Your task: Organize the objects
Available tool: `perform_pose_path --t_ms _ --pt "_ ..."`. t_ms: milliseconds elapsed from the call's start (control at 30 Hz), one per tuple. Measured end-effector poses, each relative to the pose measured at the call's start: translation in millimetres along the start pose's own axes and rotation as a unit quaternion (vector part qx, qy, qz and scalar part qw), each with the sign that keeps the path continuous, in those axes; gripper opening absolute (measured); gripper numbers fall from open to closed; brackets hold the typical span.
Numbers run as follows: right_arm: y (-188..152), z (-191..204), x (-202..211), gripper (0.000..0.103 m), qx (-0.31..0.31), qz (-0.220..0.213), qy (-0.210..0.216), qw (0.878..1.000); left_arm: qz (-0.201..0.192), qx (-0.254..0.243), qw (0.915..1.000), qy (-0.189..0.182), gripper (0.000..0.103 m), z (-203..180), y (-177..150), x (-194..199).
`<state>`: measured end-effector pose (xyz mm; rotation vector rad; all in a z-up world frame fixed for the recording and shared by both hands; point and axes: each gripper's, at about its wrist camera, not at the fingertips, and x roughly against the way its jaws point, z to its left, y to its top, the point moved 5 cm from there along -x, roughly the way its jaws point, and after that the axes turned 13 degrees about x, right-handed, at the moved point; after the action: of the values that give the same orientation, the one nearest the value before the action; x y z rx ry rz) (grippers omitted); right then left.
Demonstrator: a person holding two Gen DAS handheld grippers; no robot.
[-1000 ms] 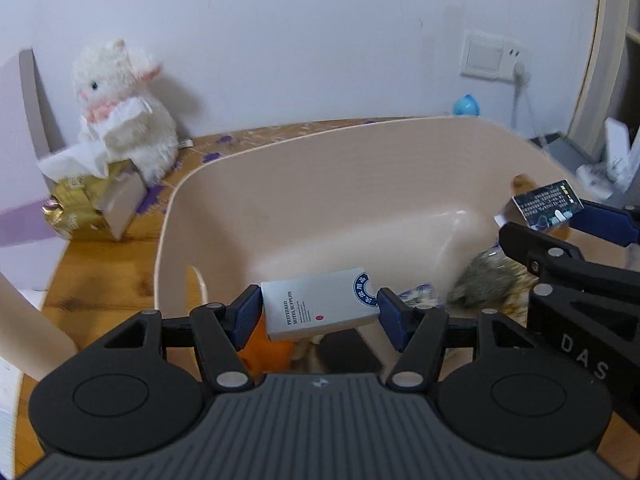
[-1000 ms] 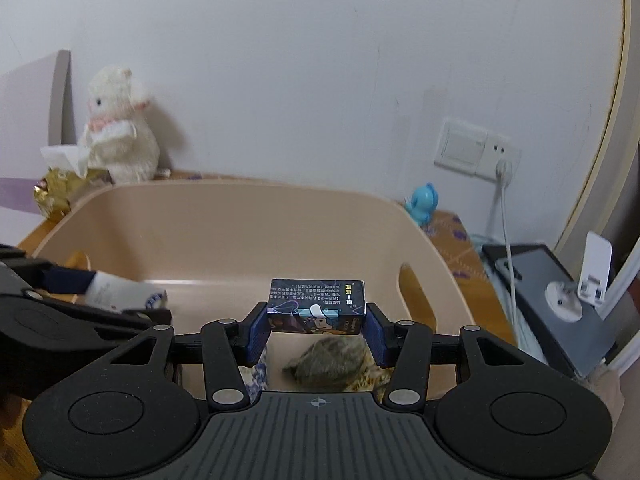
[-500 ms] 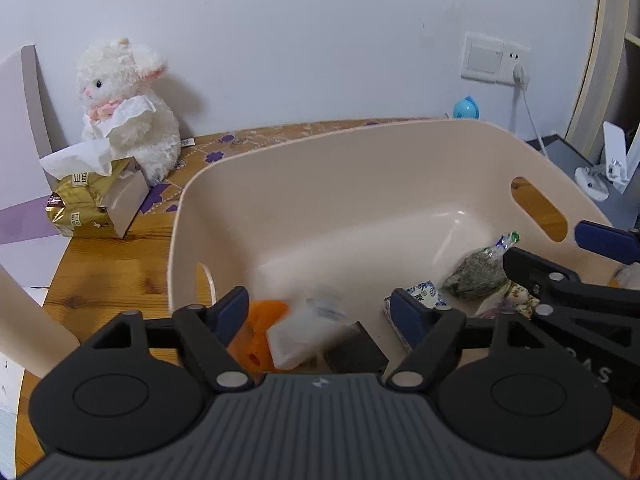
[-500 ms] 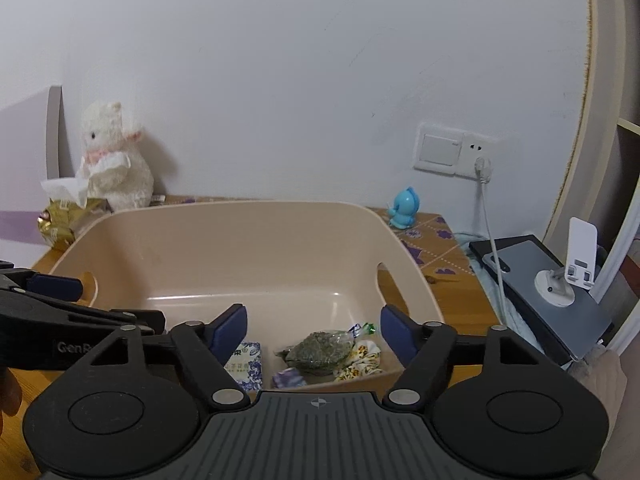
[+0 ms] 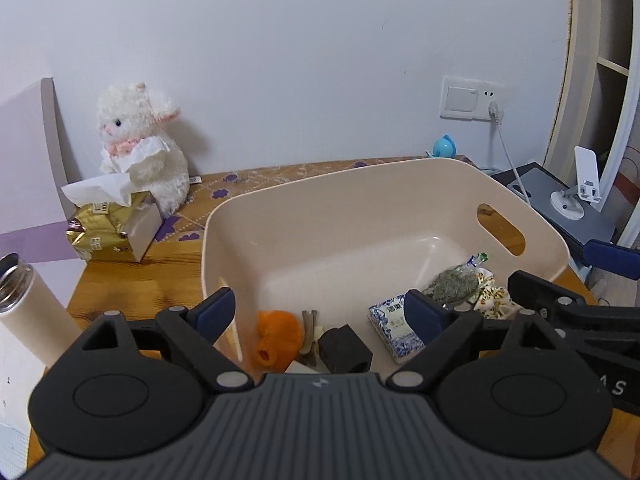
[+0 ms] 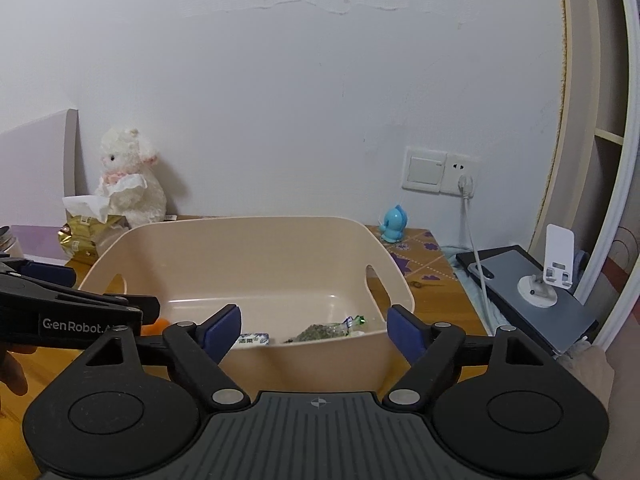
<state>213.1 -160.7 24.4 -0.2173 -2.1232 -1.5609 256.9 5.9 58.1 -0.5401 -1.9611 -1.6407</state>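
A beige plastic basket (image 5: 360, 184) stands on the wooden table; it also shows in the right wrist view (image 6: 248, 236). Inside lie an orange item (image 5: 278, 336), a small black box (image 5: 346, 350), a blue-and-white patterned packet (image 5: 394, 326) and a clear bag of green dried stuff (image 5: 454, 284). My left gripper (image 5: 320, 312) is open and empty, above the basket's near rim. My right gripper (image 6: 314, 328) is open and empty, in front of the basket's near wall. The right gripper's body shows at the lower right of the left wrist view (image 5: 576, 320).
A white plush lamb (image 5: 142, 144) and a gold tissue pack (image 5: 112, 232) sit at the back left. A white bottle (image 5: 28, 308) stands at the left. A blue figurine (image 6: 394, 224), wall socket with cable (image 6: 464, 180) and phone stand (image 6: 554, 268) are at the right.
Both grippers opened and let go of their boxes, which dropped into the basket. Both grippers then pulled back and up from the basket.
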Motion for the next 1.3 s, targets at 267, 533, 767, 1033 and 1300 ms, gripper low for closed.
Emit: perform_pose_path --t_ms 267,533,767,1033,1300 --pt "-12 8 25 0.085 0.003 -0.011 -0.002 1.0 -0.02 0.011 0.9997 0.011 0.092 12 -14 25" --pt "-23 25 52 0.09 0.011 -0.025 0.0 1.0 -0.025 0.021 0.9995 -0.003 0.092 23 -33 47" --pt "-38 29 73 0.091 -0.019 -0.023 0.016 0.999 -0.025 0.02 0.9994 -0.013 0.092 32 -51 73" --pt "-52 27 97 0.095 -0.02 -0.02 0.014 1.0 -0.037 0.016 0.999 -0.02 0.092 44 -69 102" --pt "-62 23 121 0.099 -0.019 -0.02 0.012 1.0 -0.032 0.014 0.9991 -0.025 0.092 45 -87 123"
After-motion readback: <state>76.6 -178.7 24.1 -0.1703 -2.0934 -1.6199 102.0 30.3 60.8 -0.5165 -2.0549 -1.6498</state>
